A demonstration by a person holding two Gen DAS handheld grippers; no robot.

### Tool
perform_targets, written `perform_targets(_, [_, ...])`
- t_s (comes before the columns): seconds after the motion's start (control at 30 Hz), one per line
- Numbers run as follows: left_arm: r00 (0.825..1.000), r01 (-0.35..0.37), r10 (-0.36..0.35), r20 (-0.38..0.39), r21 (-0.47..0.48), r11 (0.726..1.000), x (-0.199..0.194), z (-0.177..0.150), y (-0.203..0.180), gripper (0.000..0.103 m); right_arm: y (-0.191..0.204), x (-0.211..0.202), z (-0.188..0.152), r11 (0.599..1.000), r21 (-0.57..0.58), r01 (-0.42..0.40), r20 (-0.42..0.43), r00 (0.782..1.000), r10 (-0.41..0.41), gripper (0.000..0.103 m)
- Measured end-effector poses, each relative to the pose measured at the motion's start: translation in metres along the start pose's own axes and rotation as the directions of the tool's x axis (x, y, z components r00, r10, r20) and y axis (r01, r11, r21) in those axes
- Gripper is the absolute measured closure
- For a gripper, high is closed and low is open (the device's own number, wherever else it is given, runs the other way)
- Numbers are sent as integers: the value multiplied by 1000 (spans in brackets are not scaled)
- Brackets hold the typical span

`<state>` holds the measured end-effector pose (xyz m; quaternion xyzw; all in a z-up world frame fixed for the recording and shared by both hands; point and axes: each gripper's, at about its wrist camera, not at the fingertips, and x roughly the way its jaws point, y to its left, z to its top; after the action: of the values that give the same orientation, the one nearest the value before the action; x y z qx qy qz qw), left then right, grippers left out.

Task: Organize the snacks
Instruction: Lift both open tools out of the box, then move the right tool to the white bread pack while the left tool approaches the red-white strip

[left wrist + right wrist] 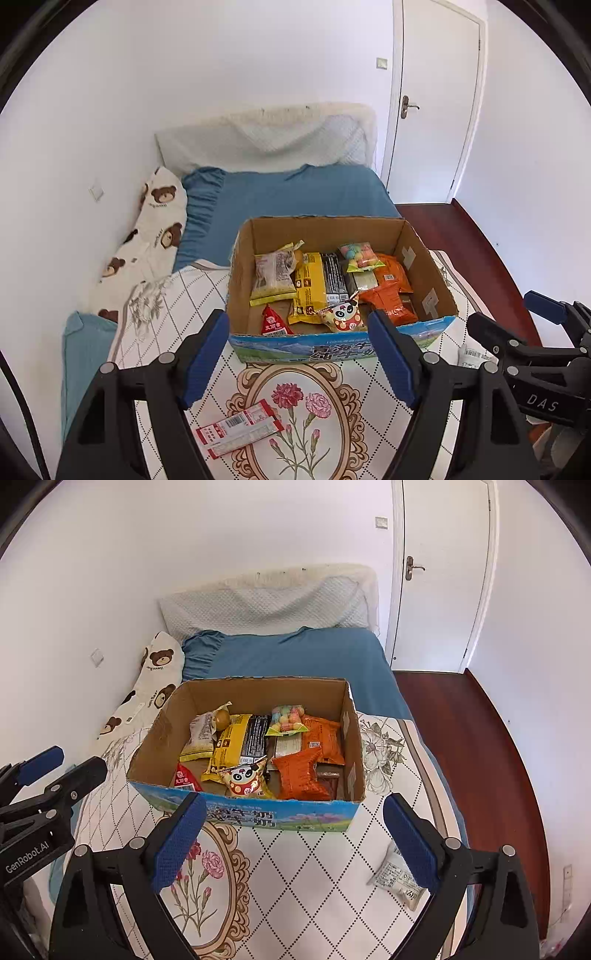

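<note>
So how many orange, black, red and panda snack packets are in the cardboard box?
orange packets: 2
black packet: 1
red packet: 1
panda packet: 1
Total: 5

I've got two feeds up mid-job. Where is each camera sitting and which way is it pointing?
Left wrist: on the left gripper, angled down the bed at the cardboard box; its open, empty blue fingers show, right gripper at right.
Right wrist: on the right gripper, same heading; open, empty fingers, left gripper at left, a white packet beside one finger.
Shared: box, panda packet, door.
</note>
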<state>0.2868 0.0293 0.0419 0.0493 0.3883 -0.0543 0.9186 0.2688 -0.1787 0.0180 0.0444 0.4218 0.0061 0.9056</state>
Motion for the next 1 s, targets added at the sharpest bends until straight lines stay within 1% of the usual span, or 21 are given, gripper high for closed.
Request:
perform_targets(0.03, [1000,-8,8,7,0,1000,-3,-2,-1,27,-1,-1,-3,1000,3,-10,1,1000,10,4])
perform_targets(0.13, [1000,-13,13,10,-6,1000,-5,-8,-4,27,-12,-4,-13,996,57,-64,12,998,63,4])
perform_targets(0.23, [1000,-26,26,-7,-33,999,2,-15,-6,27,-33,0,-25,990,121,-72,-2,997,73,5])
perform_targets(0.3, [999,-31,30,-24,-61,998,11,-20,-8,27,-51,5,-33,984,165,-71,-11,997,74,8])
perform_targets(0.33, [999,-29,26,-41,-73,997,18,-23,-10,26,-62,9,-36,980,183,-71,-21,997,77,13])
perform_targets(0.4, [997,-33,27,-69,-92,995,32,-28,-15,8,-85,22,-44,974,225,-38,-61,997,53,13])
perform_targets(0.47, [996,-24,14,-93,-99,995,49,-36,-24,6,-111,37,-51,965,262,13,-98,995,14,13])
perform_targets(0.53, [989,-10,-4,-147,-93,996,69,-43,-34,6,-138,58,-59,952,300,55,-155,988,-8,13])
perform_targets(0.6, [983,-27,12,-185,-80,996,86,-52,-45,6,-165,83,-70,928,357,106,-233,972,-22,13])
perform_targets(0.67, [971,-41,27,-236,-59,997,107,-59,-56,6,-186,113,-85,910,389,142,-313,950,-15,13])
perform_targets(0.77, [958,-56,44,-285,-34,998,129,-69,-65,6,-201,154,-103,905,379,193,-408,912,-24,13])
perform_targets(0.83, [949,-57,47,-310,-22,998,140,-74,-67,6,-205,181,-114,907,358,222,-471,882,-30,13])
perform_targets(0.87, [945,-60,52,-322,-15,998,145,-77,-68,6,-206,190,-119,908,356,222,-486,874,-23,13])
perform_targets(0.93, [939,-66,62,-340,1,998,150,-81,-68,6,-202,198,-124,910,348,226,-490,871,-29,13])
perform_targets(1.0, [936,-66,64,-345,8,998,152,-84,-66,6,-190,196,-127,918,327,224,-490,871,-38,13])
